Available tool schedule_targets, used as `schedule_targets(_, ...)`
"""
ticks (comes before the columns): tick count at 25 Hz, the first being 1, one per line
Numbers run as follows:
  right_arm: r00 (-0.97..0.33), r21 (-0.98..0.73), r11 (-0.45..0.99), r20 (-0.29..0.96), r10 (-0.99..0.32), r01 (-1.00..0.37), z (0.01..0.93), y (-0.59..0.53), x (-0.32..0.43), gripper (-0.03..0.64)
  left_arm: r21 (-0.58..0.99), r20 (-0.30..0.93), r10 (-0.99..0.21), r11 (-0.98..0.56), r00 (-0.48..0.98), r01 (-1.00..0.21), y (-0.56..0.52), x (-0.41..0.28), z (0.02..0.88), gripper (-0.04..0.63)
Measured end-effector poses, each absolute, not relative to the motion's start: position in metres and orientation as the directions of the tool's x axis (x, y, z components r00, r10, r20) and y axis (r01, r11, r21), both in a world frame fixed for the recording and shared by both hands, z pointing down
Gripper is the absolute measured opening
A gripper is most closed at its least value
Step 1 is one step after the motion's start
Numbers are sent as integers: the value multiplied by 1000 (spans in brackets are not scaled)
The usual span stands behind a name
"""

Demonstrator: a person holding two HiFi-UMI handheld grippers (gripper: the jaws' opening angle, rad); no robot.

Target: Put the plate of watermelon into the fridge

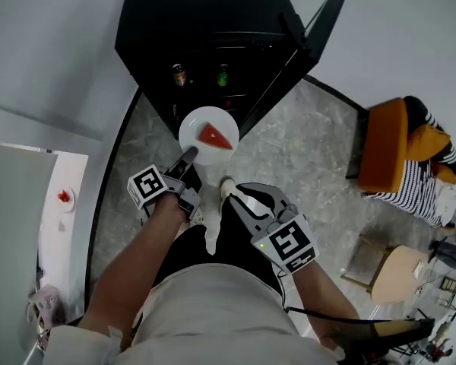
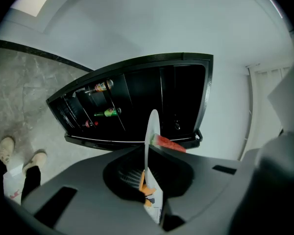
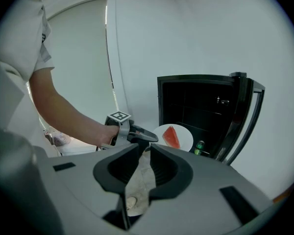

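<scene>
The left gripper (image 1: 188, 155) is clamped on the near rim of a white plate (image 1: 201, 122), its jaws drawn almost fully together with only the thin edge of the plate between them. In the left gripper view the plate stands edge-on, rising straight out of the jaws. The wedge of watermelon (image 1: 216, 137) lies on the plate's right half, red flesh with a thin green rind.

The plate hangs just in front of the black fridge (image 1: 205, 21), at the open front and outside the shelves. The fridge door (image 1: 292, 55) stands swung out to the right of the opening. Inside the fridge, just beyond the plate, a can (image 1: 179, 74) and a green bottle (image 1: 223, 74) stand on a shelf, with something red lower down that is too small to make out.

The right gripper (image 1: 243, 200) is held back from the fridge, to the right of the plate and touching nothing. Its jaws are all but closed, with only a narrow slit between them and nothing in it; through that slit the right gripper view shows only the grey marbled floor (image 1: 304, 150) and the toe of a pale shoe (image 1: 226, 187).
</scene>
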State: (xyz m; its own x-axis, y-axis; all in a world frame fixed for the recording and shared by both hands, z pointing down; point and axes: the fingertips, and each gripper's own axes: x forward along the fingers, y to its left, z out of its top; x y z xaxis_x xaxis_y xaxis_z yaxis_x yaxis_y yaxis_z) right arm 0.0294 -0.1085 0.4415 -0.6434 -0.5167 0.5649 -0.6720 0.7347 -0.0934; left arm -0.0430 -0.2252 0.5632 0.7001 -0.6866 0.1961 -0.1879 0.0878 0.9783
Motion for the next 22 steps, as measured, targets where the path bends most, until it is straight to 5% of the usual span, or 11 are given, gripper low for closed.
schedule_targets(22,-665,-153,790,646,-376,-594,487,-203,106,81,956,275,-826,179,493,-232,-438,-11,661,21)
